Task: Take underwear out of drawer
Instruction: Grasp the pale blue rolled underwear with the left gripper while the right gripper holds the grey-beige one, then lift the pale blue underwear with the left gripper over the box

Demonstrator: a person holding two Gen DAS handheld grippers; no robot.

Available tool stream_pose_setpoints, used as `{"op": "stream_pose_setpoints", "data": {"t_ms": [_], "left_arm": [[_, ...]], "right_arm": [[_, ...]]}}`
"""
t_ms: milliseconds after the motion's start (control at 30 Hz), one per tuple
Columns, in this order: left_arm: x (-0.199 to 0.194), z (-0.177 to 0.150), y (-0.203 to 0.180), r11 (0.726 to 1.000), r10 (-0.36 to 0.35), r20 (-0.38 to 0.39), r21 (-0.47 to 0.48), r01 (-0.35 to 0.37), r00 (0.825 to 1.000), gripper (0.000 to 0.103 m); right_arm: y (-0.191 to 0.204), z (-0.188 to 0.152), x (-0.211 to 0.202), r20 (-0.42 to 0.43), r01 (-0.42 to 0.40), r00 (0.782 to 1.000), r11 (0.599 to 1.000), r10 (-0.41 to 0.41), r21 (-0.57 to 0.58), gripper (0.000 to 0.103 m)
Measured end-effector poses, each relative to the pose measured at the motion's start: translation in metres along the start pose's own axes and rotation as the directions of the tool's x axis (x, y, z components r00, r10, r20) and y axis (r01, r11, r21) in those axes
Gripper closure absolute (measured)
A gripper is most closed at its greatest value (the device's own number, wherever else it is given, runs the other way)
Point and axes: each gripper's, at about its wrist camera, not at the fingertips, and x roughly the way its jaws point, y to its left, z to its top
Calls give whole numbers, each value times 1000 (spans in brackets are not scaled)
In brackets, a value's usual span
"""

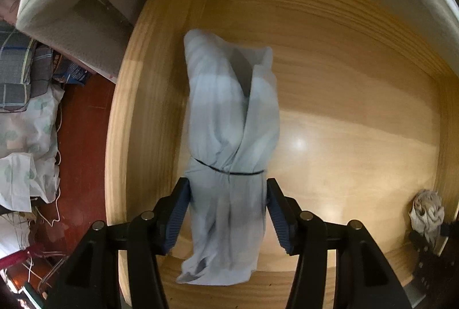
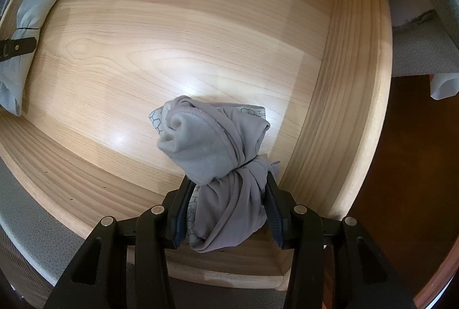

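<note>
Drawer [image 1: 330, 96] of pale wood is lying under both grippers, and both are pointing down into it. The left gripper [image 1: 228, 202] is holding a pale blue bundle of underwear [image 1: 229, 119], which is tied with a thin dark band [image 1: 229, 172] just ahead of the fingertips. Its two blue pads [image 1: 179, 211] are lying against the sides of the cloth, one on each side, so the jaws are standing partly closed and pinching the bundle. Most of the bundle is stretching away ahead of the fingers, and a shorter end is lying back between them. In the left wrist view the bundle looks a little blurred. Whether it is still touching the drawer floor, I cannot tell.

The right gripper [image 2: 228, 211] is pinching a grey bundle of underwear [image 2: 221, 159] in the same way, with its pads [image 2: 274, 208] pressing the narrow tied part from both sides. The thick rolled end is standing out ahead of the fingertips. The side wall of the drawer [image 2: 344, 114] is rising just to the right of this gripper, and a drawer corner is near behind it.

Far to the left of the right gripper, its camera is showing the blue bundle with one black finger of the left gripper across it. Far to the right of the left gripper, the grey bundle is showing small at the drawer edge. Outside the drawer, to the left of the left gripper, a dark red floor [image 1: 83, 119] and some printed fabric [image 1: 25, 136] are showing.
</note>
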Motion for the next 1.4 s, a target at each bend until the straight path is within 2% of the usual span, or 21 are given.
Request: {"op": "stream_pose_setpoints", "data": {"t_ms": [133, 333, 500, 633, 833, 867, 1067, 1400], "left_arm": [[4, 1, -8, 1000, 8, -23, 12, -8, 1000, 48], [14, -3, -14, 995, -99, -106, 9, 100, 989, 50], [15, -3, -14, 995, -93, -107, 12, 95, 990, 53], [15, -2, -17, 997, -70, -105, 37, 74, 992, 60], [5, -7, -21, 996, -70, -90, 55, 75, 993, 69], [5, -9, -8, 995, -73, -90, 56, 78, 993, 69], [-10, -16, -3, 994, -75, -59, 74, 80, 995, 70], [-58, -26, 0, 987, -92, 3, 134, 91, 996, 70]], "right_arm": [[0, -1, 2, 0, 1, 1000, 1000, -1, 0, 61], [0, -4, 3, 0, 1, 1000, 1000, -1, -1, 61], [0, -8, 5, -1, -1, 1000, 1000, 1, -1, 61], [2, -9, 5, -4, 1, 1000, 1000, -1, -1, 61], [3, -8, 5, -7, 6, 1000, 1000, -6, -2, 60], [3, -8, 6, -8, 7, 1000, 1000, -7, -2, 60], [4, -6, 5, -9, 12, 1000, 1000, -12, -3, 61], [6, -2, 2, -10, 17, 1000, 1000, -17, -2, 61]]}}
